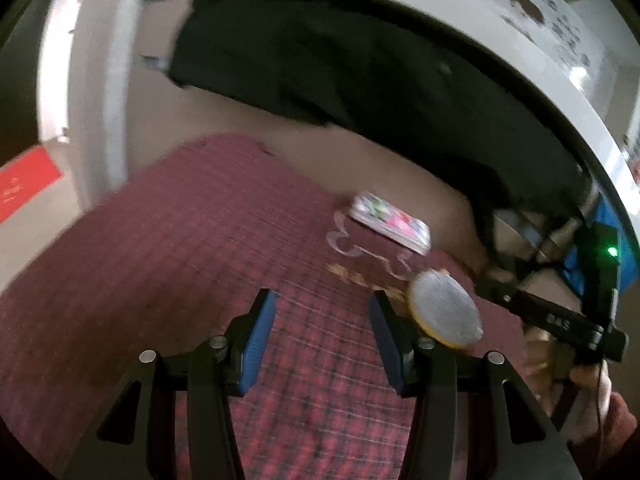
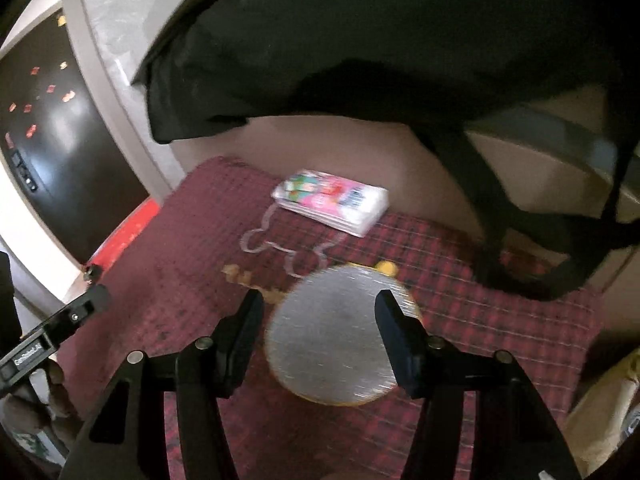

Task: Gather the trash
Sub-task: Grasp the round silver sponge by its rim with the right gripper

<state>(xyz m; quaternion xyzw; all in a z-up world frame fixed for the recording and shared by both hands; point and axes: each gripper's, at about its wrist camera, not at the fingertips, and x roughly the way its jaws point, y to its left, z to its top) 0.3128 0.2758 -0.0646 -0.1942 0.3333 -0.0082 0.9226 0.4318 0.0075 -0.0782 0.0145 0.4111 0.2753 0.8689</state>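
My right claw (image 2: 318, 332) hangs over the round foil-topped lid (image 2: 330, 336), its jaws standing wide on either side of the disc; I can't see either pad pressing on the yellow rim, so I judge it is straddling the piece for a pick and holds nothing yet. The lid lies flat on the red checked cloth (image 2: 168, 280), which is why I come at it from above, tilted downward. My left claw (image 1: 318, 340) waits just beside it, about half open and empty, over bare cloth, the disc off its right-hand pad; I read that as keeping clear while staying close enough to help.

Other trash sits beyond the lid: a curly clear plastic strip (image 2: 276, 248), some tan crumbs (image 2: 240, 274) and a small yellow bit (image 2: 386, 267) at the lid's far edge. The tissue pack (image 2: 332, 204) lies further back near the cloth's edge, whether rubbish or not I can't tell.

A black bag (image 2: 360, 60) droops behind, its straps trailing onto the cloth. Its mouth and contents are hidden, so I cannot say if it is the collecting bag
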